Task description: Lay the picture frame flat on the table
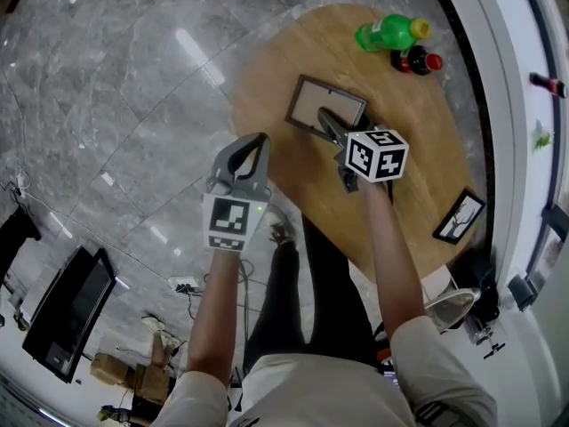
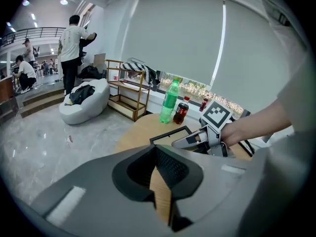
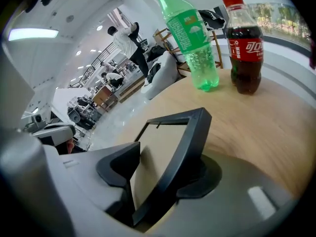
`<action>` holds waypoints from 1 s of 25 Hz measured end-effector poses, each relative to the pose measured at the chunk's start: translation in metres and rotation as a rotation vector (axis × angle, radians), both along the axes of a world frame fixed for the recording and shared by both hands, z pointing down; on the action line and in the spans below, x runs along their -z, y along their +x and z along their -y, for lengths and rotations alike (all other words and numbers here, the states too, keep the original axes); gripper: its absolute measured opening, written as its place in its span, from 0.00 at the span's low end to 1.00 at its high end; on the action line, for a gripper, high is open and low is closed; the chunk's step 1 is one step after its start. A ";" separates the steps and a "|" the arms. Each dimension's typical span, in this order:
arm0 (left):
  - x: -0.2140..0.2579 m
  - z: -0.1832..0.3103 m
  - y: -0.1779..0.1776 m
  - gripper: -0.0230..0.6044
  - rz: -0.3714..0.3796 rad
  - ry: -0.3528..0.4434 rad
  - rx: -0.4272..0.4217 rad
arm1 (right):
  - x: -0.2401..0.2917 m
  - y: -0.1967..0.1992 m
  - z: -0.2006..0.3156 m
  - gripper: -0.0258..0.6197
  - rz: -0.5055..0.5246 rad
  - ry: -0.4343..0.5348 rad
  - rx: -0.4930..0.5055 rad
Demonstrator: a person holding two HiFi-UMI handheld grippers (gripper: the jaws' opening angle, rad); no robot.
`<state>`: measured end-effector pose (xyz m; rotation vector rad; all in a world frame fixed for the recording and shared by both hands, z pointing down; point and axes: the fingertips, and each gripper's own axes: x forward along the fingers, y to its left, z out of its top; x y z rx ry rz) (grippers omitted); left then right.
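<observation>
The picture frame (image 1: 324, 103), black with a pale panel, lies low on the round wooden table (image 1: 418, 132); I cannot tell if its near edge rests on the wood. My right gripper (image 1: 327, 121) reaches over that near edge. In the right gripper view the frame (image 3: 190, 142) sits between the jaws of the right gripper (image 3: 165, 172): its side bar leans on the right jaw and the left jaw stands clear of it. My left gripper (image 1: 260, 140) hovers at the table's left edge, shut and empty (image 2: 157, 154). From there the frame (image 2: 170, 135) and the right gripper (image 2: 178, 142) show ahead.
A green bottle (image 1: 391, 32) and a cola bottle (image 1: 418, 60) stand at the table's far side, just beyond the frame (image 3: 190, 38) (image 3: 244, 48). A second small framed picture (image 1: 460, 216) lies near the table's right edge. Grey marble floor surrounds the table; people stand far off.
</observation>
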<state>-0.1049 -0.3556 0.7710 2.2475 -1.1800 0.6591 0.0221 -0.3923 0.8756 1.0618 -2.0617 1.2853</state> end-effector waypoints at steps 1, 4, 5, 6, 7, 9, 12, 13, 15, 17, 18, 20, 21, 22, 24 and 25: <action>-0.001 0.001 0.000 0.05 0.001 0.000 0.000 | -0.002 0.002 0.000 0.39 -0.014 0.003 -0.001; -0.001 0.001 0.002 0.05 -0.001 -0.002 0.000 | -0.006 0.006 -0.004 0.46 -0.038 -0.005 0.010; -0.001 0.002 0.003 0.05 -0.001 -0.003 -0.001 | -0.007 0.006 -0.007 0.47 -0.039 -0.012 0.013; 0.000 0.002 0.003 0.05 -0.003 -0.003 -0.001 | -0.009 0.008 -0.009 0.48 -0.039 -0.018 0.012; 0.000 0.001 0.005 0.05 -0.004 -0.003 -0.002 | -0.010 0.010 -0.011 0.49 -0.041 -0.021 0.008; 0.001 0.001 0.007 0.05 -0.007 -0.002 -0.005 | -0.010 0.014 -0.013 0.51 -0.053 -0.015 -0.004; 0.001 -0.001 0.011 0.05 -0.009 -0.002 -0.012 | -0.010 0.018 -0.014 0.51 -0.058 -0.008 -0.014; 0.002 -0.001 0.012 0.05 -0.008 -0.003 -0.013 | -0.009 0.018 -0.015 0.51 -0.055 -0.012 -0.016; 0.002 -0.002 0.013 0.05 -0.006 -0.005 -0.015 | -0.010 0.021 -0.018 0.52 -0.055 -0.022 -0.019; 0.003 -0.003 0.014 0.05 -0.002 -0.005 -0.015 | -0.011 0.026 -0.020 0.52 -0.063 -0.032 -0.020; 0.003 -0.003 0.015 0.05 0.000 -0.005 -0.017 | -0.011 0.029 -0.022 0.52 -0.066 -0.035 -0.020; 0.005 -0.004 0.016 0.05 0.002 -0.004 -0.022 | -0.011 0.034 -0.024 0.52 -0.067 -0.037 -0.020; 0.006 -0.005 0.017 0.05 0.003 -0.003 -0.024 | -0.010 0.036 -0.024 0.52 -0.067 -0.036 -0.020; 0.006 -0.006 0.016 0.05 0.005 -0.004 -0.025 | -0.010 0.038 -0.025 0.52 -0.067 -0.036 -0.020; 0.007 -0.008 0.016 0.05 0.011 -0.005 -0.023 | -0.010 0.041 -0.028 0.52 -0.069 -0.038 -0.022; 0.007 -0.009 0.017 0.05 0.014 -0.005 -0.023 | -0.011 0.043 -0.029 0.52 -0.072 -0.037 -0.022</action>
